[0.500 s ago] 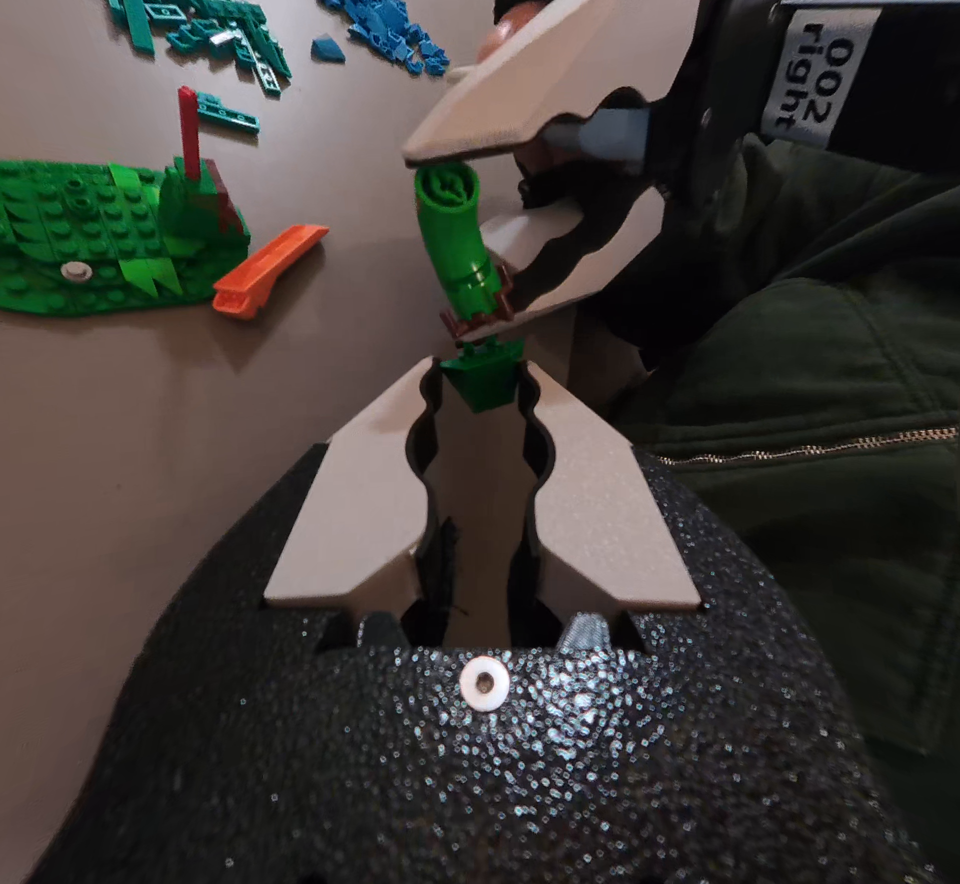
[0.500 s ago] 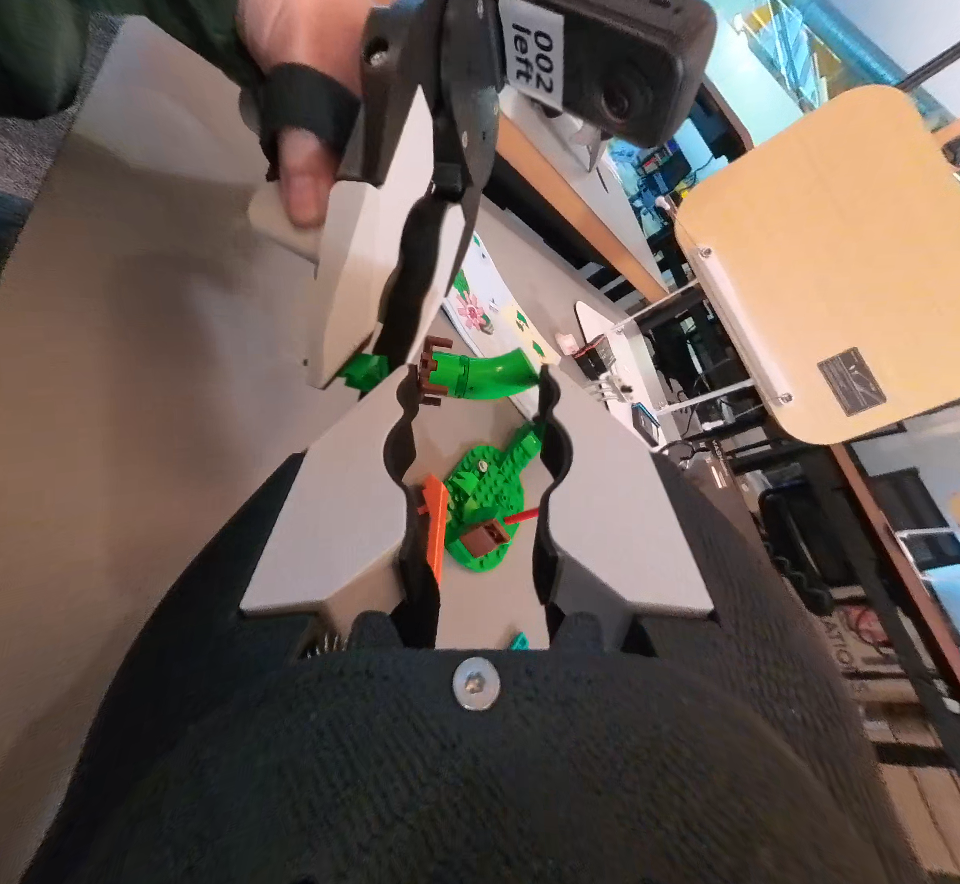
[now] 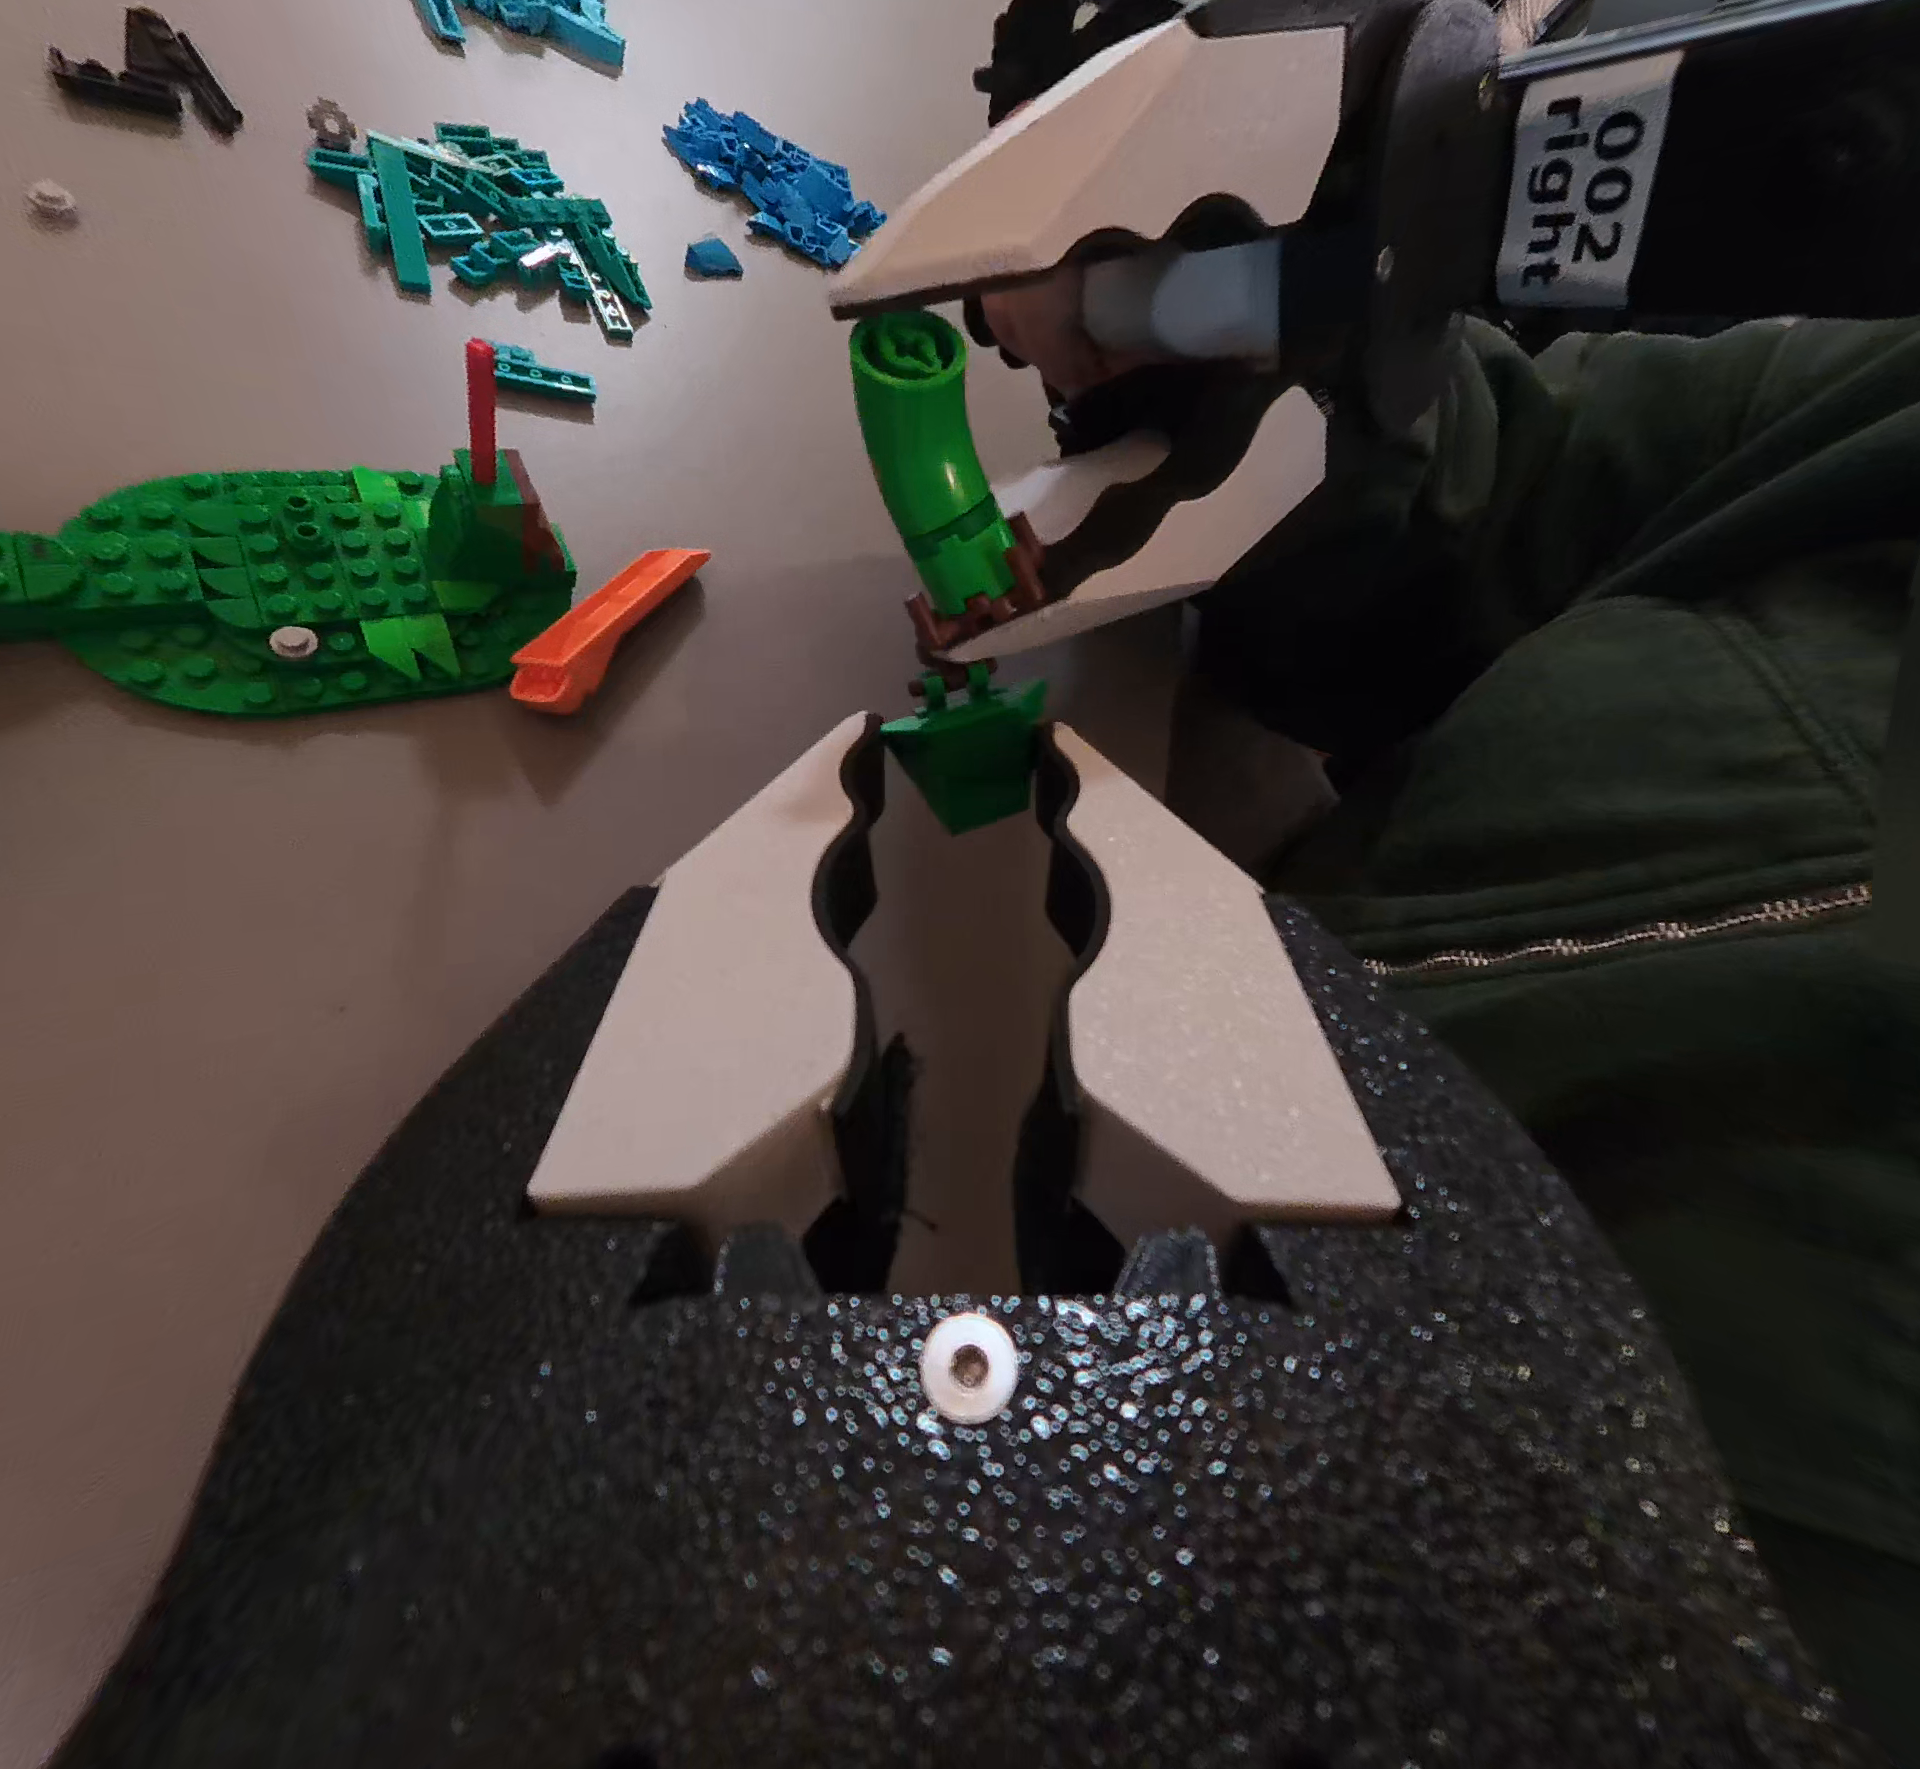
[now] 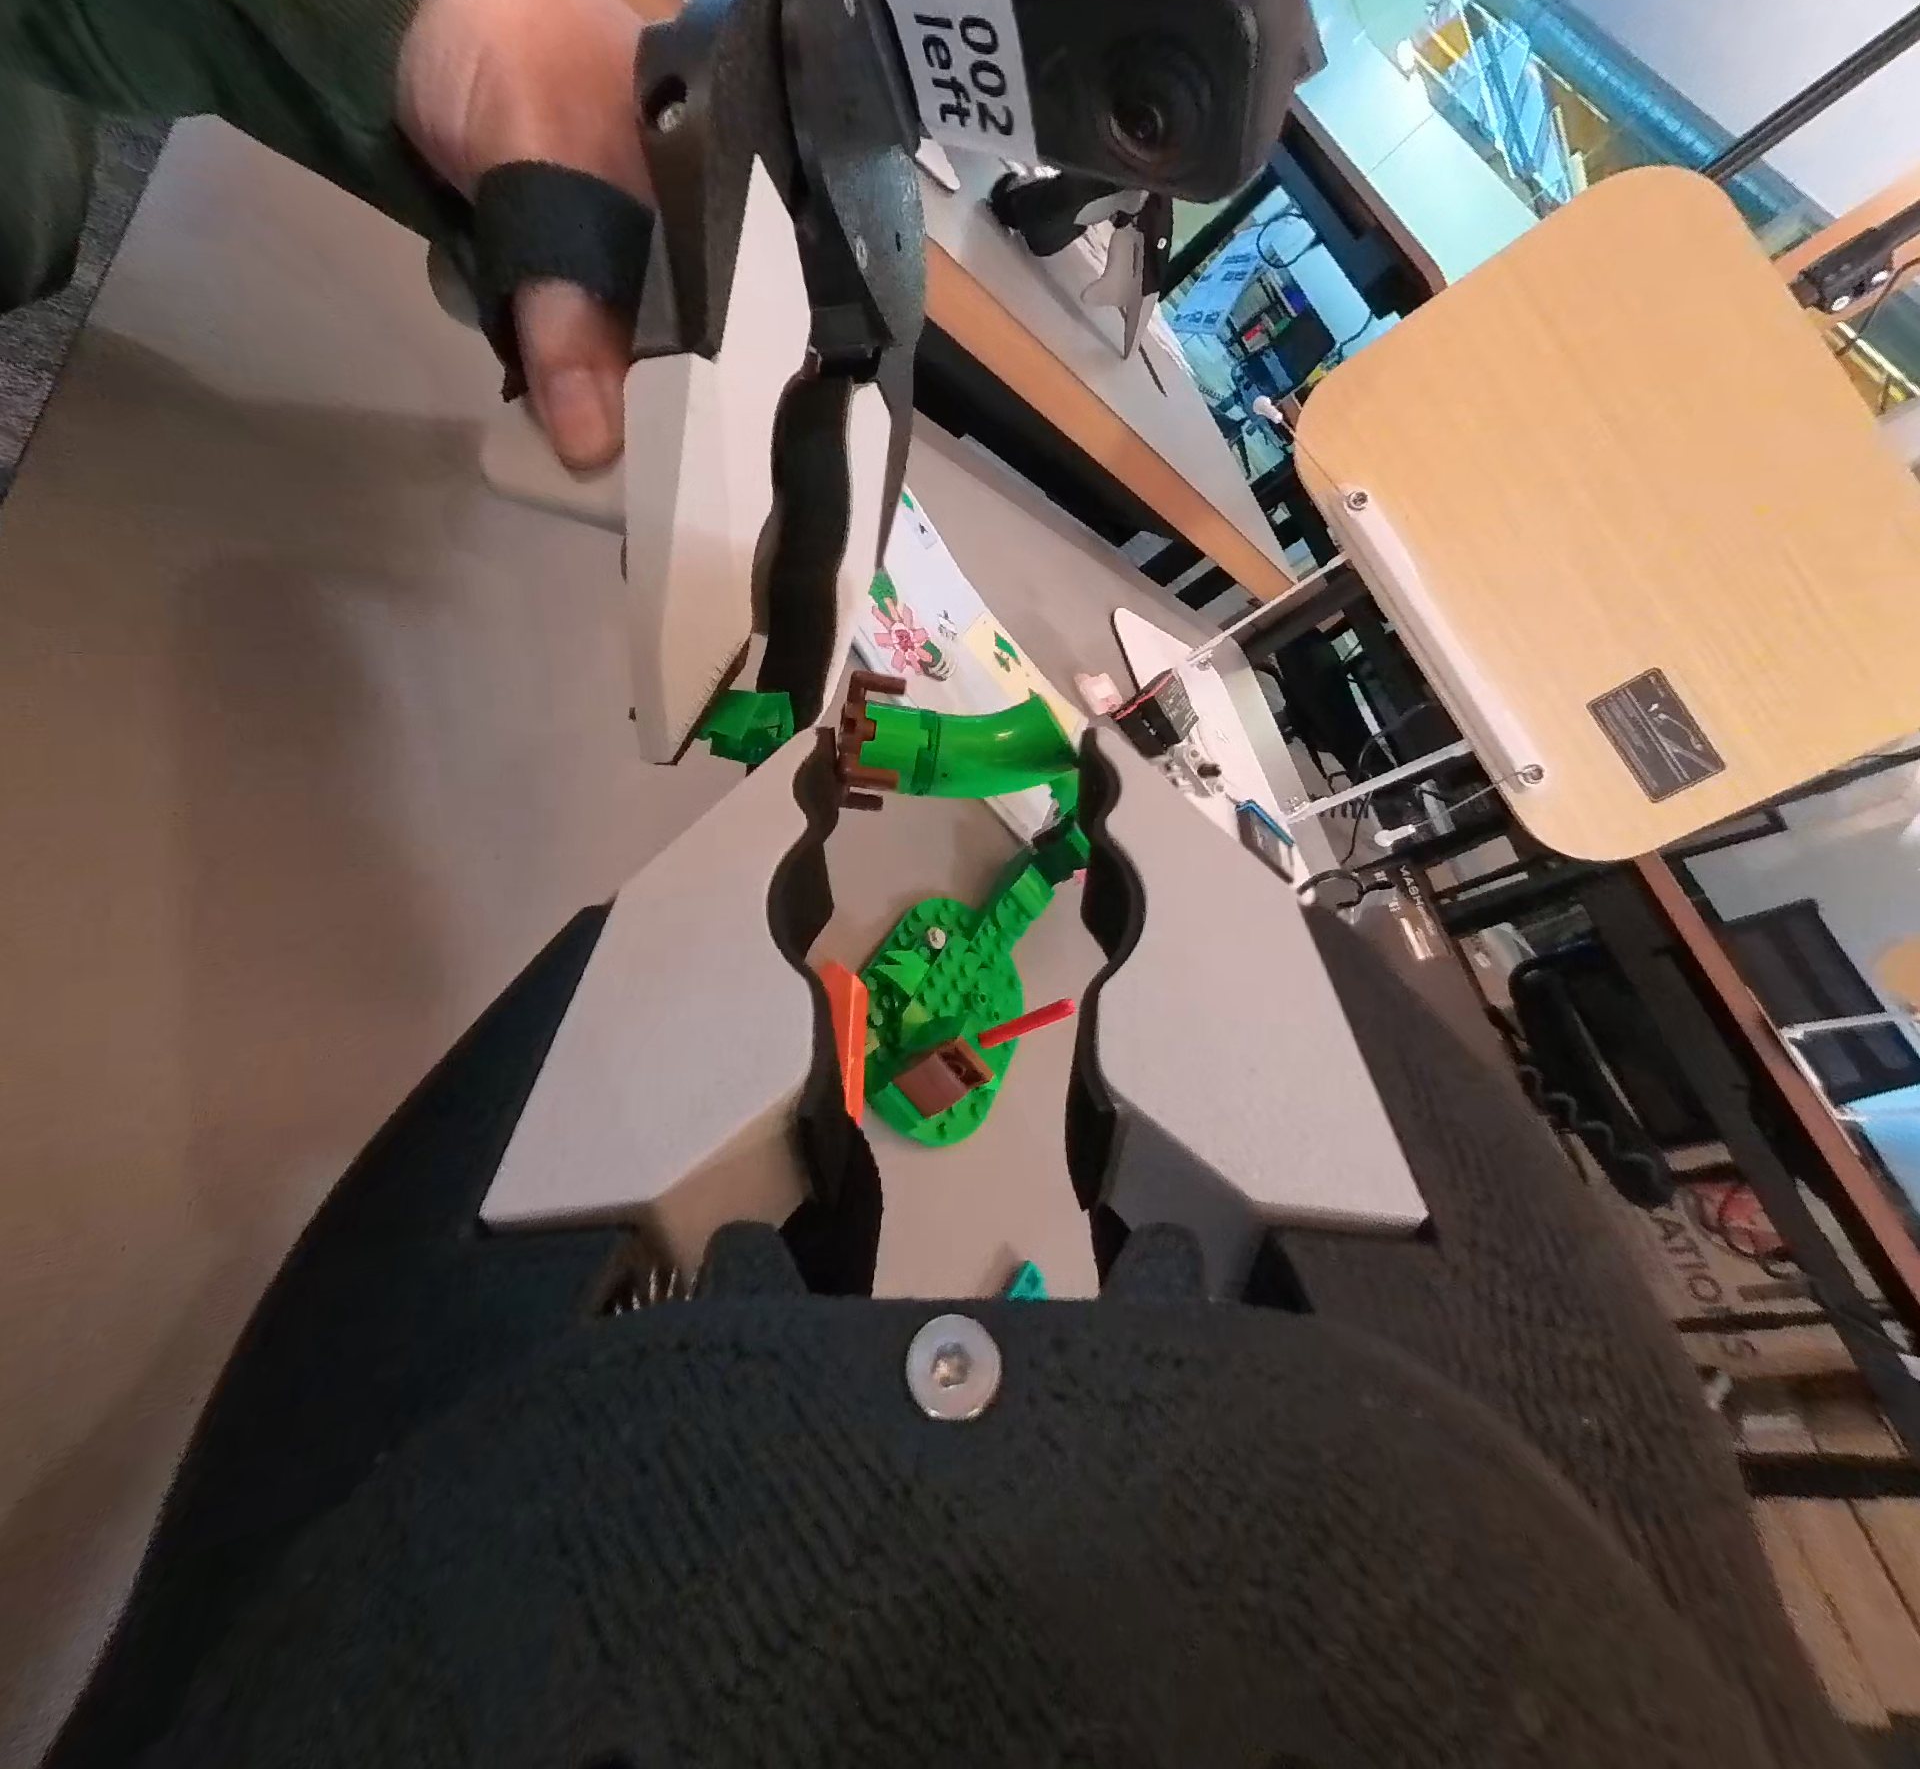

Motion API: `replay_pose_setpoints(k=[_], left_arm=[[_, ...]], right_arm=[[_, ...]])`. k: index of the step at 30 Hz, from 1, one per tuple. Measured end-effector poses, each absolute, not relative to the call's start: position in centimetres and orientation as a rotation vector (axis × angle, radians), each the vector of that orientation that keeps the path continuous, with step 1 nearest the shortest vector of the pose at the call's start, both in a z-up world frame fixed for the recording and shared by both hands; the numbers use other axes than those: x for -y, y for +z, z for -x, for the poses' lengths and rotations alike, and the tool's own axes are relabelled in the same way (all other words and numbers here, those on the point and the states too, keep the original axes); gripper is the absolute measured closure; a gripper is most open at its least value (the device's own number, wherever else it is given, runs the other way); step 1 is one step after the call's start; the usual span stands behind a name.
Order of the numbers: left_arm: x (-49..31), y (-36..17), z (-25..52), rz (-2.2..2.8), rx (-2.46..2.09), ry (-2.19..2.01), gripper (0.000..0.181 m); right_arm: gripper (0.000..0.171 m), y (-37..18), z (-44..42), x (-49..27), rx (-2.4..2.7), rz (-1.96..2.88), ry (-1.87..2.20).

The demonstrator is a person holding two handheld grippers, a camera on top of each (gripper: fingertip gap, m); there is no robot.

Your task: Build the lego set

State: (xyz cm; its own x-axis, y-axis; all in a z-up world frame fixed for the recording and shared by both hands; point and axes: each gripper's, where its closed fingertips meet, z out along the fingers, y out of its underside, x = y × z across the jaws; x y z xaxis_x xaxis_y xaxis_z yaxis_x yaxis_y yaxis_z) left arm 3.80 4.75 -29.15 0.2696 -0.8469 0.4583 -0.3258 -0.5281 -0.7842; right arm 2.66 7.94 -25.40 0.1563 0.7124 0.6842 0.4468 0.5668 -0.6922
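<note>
My left gripper (image 3: 956, 743) is shut on a small green piece (image 3: 966, 769) held at its fingertips. My right gripper (image 4: 956, 763) is shut on a curved green tube (image 4: 977, 753) with a brown toothed collar (image 4: 857, 755) at one end. In the left wrist view the right gripper (image 3: 888, 483) holds the tube (image 3: 920, 472) just above the green piece, collar end down. In the right wrist view the left gripper (image 4: 738, 732) brings the green piece (image 4: 743, 727) close to the collar. I cannot tell if they touch. The green baseplate build (image 3: 260, 576) with a red rod (image 3: 480, 410) lies on the table.
An orange brick separator (image 3: 603, 623) lies next to the baseplate. Sorted brick piles lie farther back: teal (image 3: 488, 213), blue (image 3: 779, 181), black (image 3: 145, 72). A person's green jacket (image 3: 1610, 784) fills the right side. An instruction booklet (image 4: 914, 628) lies beyond the grippers.
Both grippers keep their holds and stay close together. The left wrist view has tilted, so more of the far brick piles show.
</note>
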Motion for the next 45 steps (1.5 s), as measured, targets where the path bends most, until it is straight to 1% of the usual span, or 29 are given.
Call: replay_pose_setpoints(k=[1,15,19,22,28,33,41,42,44,45], left_arm=[[-4.8,-29.2,-3.8,1.988,-1.052,-1.225,0.154],[-5.4,-27.5,-3.6,1.856,-0.998,-1.258,0.156],[-5.7,-26.5,-3.4,1.775,-0.972,-1.261,0.156],[-5.6,-25.8,-3.3,1.747,-0.916,-1.368,0.156],[-4.7,-25.8,-3.8,1.743,-0.854,-1.587,0.156],[-4.3,-25.2,-3.9,1.713,-0.816,-1.698,0.156],[-4.3,-25.0,-4.0,1.7,-0.809,-1.702,0.157],[-4.4,-25.1,-3.9,1.701,-0.804,-1.696,0.158],[-4.6,-25.0,-3.8,1.687,-0.801,-1.681,0.169],[-4.7,-25.0,-3.7,1.686,-0.796,-1.68,0.169]], right_arm=[[0.125,-25.5,-2.7,-8.0,1.478,1.054,0.261],[0.126,-25.2,-3.9,-10.0,1.388,1.192,0.324],[0.126,-25.8,-3.9,-9.6,1.454,1.168,0.33],[0.125,-26.1,-3.8,-8.6,1.53,1.103,0.364],[0.126,-26.0,-3.9,-5.8,1.737,0.836,0.153],[0.126,-26.1,-4.0,-6.1,1.761,0.805,0.022],[0.126,-26.7,-3.8,-5.7,1.807,0.775,-0.023],[0.126,-26.8,-3.7,-5.5,1.811,0.77,-0.019],[0.126,-26.9,-3.5,-5.4,1.815,0.767,-0.028],[0.126,-26.9,-3.5,-5.4,1.817,0.766,-0.038]])
